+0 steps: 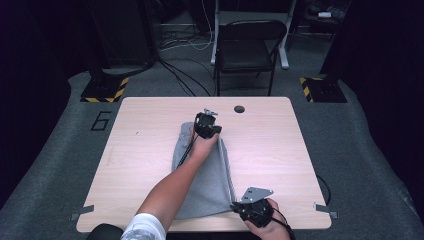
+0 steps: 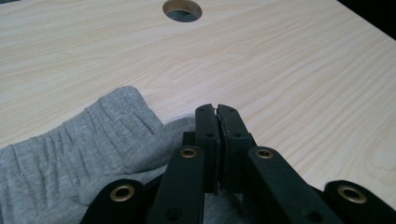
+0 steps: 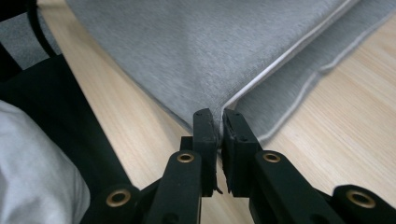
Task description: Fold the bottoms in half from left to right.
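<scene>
You're folding the grey shorts (image 1: pixel 207 175), which lie flat mid-bench (image 1: pixel 150 150). Your left gripper (image 1: pixel 206 125) has its fingers clamped on the waistband at the far end; your right gripper (image 1: pixel 250 209) has its fingers pinched on the near hem corner. Next, I judge, lift both ends together and bring them across evenly.

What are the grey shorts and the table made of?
The grey shorts look like soft knitted cotton jersey: matte, heathered, puckered at the elastic waistband, with a white trim along one edge. The table top looks like pale wood-grain laminate: smooth, with printed-looking grain; it could be real wood.
</scene>
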`<state>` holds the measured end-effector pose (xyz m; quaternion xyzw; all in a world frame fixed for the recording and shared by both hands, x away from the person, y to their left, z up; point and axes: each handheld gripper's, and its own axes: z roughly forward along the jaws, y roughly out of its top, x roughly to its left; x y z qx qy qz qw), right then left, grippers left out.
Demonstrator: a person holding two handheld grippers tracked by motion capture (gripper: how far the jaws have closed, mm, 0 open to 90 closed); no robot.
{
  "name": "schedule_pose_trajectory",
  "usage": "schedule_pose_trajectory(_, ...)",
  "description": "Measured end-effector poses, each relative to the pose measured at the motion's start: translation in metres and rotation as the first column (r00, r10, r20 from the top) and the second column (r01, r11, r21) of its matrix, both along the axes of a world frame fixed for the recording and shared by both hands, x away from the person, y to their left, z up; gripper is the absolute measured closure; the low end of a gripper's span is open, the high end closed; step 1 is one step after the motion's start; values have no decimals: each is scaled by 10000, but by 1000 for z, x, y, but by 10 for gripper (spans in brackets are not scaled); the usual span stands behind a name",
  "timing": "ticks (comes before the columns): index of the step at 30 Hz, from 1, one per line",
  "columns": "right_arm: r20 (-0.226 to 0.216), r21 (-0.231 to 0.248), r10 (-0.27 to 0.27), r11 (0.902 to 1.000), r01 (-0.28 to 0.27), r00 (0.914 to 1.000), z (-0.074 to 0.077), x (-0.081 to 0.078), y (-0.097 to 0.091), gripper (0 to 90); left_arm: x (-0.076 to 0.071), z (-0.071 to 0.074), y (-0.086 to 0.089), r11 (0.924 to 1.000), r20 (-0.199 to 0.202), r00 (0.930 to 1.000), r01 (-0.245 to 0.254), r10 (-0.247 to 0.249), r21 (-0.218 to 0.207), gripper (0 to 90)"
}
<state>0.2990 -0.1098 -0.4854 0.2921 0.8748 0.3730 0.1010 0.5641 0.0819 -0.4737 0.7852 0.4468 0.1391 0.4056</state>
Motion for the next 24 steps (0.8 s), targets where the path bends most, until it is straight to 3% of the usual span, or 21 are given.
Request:
schedule_pose_trajectory(5, -245, 92, -318, 9994, 320, 9992, -3, 3, -6, 843, 4, -5, -2, 9999, -181, 9998, -128, 126, -96, 876)
schedule_pose_trajectory(12, -560, -597, -335, 9978, 302, 9979, -13, 6, -4, 839, 6, -15, -8, 9996, -421, 9990, 171, -161, 221, 872)
schedule_pose_trajectory(16, -478, -601, -514, 9970, 485, 9975, -15, 8, -7, 828, 6, -14, -5, 9992, -476, 9984, 314, -301, 260, 859)
schedule_pose_trajectory(19, -664, -496, -770, 9960, 738, 9948, -15, 8, -9, 798, 5, -12, -5, 9997, -408, 9989, 208, -214, -148, 812)
schedule_pose_trajectory(24, -687, -366, -1064, 9939, 1040, 9920, -15, 9, -15, 698, 2, -8, -4, 9995, -267, 9995, 147, -154, -265, 683)
